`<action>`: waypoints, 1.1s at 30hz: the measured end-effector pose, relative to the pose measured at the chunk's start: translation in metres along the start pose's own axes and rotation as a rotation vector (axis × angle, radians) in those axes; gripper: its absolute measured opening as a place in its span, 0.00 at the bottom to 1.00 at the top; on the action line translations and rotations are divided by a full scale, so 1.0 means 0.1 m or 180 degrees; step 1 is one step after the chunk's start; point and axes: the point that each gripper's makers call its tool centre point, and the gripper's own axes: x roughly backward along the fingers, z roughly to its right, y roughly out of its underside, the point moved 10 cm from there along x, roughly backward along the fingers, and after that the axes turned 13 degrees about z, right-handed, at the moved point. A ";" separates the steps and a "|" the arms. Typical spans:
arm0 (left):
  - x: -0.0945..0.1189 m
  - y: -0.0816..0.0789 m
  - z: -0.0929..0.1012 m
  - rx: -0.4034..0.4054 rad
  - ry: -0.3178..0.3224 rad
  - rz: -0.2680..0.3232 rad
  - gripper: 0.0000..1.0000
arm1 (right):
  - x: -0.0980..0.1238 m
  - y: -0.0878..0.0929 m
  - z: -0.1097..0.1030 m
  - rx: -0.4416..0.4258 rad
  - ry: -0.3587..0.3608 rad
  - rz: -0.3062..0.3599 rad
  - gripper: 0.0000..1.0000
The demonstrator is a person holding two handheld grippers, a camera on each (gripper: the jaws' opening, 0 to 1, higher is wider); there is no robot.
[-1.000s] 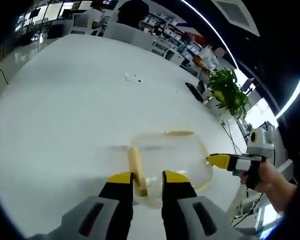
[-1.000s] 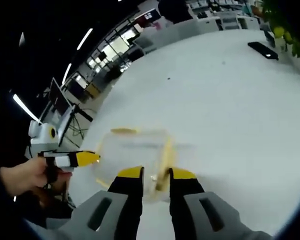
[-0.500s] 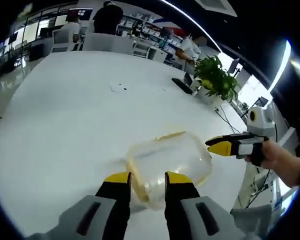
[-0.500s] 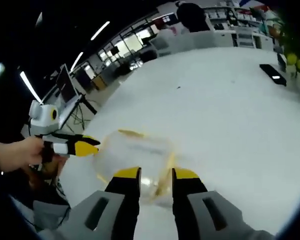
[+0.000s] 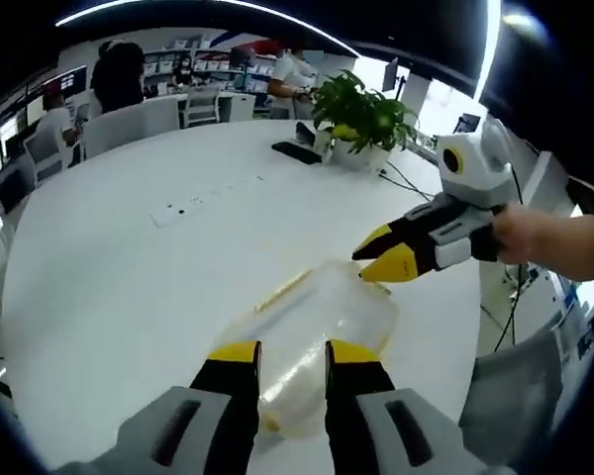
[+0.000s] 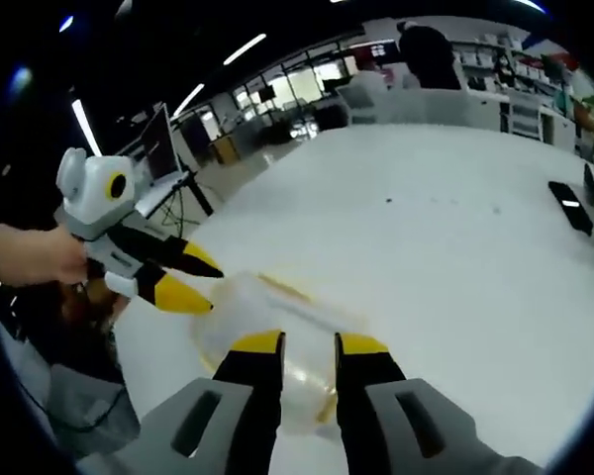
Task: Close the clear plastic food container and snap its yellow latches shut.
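- The left gripper view looks down along its own jaws, close above the clear container [image 5: 312,341] on the white table [image 5: 129,287].
- The right gripper view faces it from the opposite end (equally close).
- Both share the container [image 6: 267,327] and table.

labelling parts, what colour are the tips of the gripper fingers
Yellow, on black fingers; it shows best in the left gripper view.
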 end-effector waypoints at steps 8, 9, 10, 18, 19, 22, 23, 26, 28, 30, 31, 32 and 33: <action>-0.13 -0.01 0.04 -0.0374 0.0281 -0.0101 0.18 | -0.09 -0.01 -0.01 0.0099 -0.0064 -0.0059 0.13; -0.15 -0.01 0.05 -0.0451 0.0320 -0.0112 0.18 | -0.11 -0.01 -0.02 0.0121 -0.0076 -0.0064 0.12; -0.16 -0.02 0.07 -0.0527 0.0357 -0.0123 0.18 | -0.13 -0.02 -0.02 0.0133 -0.0088 -0.0077 0.12; -0.25 -0.04 0.11 -0.0694 0.0479 -0.0168 0.15 | -0.23 -0.02 -0.05 0.0337 -0.0182 -0.0169 0.10; -0.28 -0.04 0.10 -0.0722 0.0497 -0.0169 0.14 | -0.25 -0.02 -0.06 0.0363 -0.0189 -0.0169 0.09; -0.32 -0.05 0.09 -0.0805 0.0524 -0.0178 0.14 | -0.29 -0.03 -0.06 0.0420 -0.0213 -0.0174 0.07; -0.33 -0.05 0.09 -0.0840 0.0542 -0.0186 0.14 | -0.30 -0.03 -0.07 0.0426 -0.0230 -0.0165 0.06; -0.36 -0.03 0.11 -0.0967 0.0601 -0.0203 0.12 | -0.35 -0.04 -0.09 0.0472 -0.0266 -0.0155 0.04; -0.37 -0.01 0.13 -0.1037 0.0642 -0.0204 0.12 | -0.38 -0.04 -0.11 0.0476 -0.0289 -0.0155 0.04; -0.38 -0.01 0.15 -0.1148 0.0689 -0.0195 0.12 | -0.42 -0.04 -0.13 0.0504 -0.0324 -0.0169 0.04; -0.38 -0.01 0.16 -0.1167 0.0683 -0.0197 0.12 | -0.43 -0.04 -0.13 0.0516 -0.0329 -0.0175 0.04; -0.39 -0.01 0.17 -0.1201 0.0688 -0.0192 0.11 | -0.44 -0.04 -0.14 0.0526 -0.0338 -0.0180 0.04; -0.39 0.00 0.17 -0.1202 0.0696 -0.0192 0.11 | -0.45 -0.03 -0.14 0.0536 -0.0353 -0.0180 0.04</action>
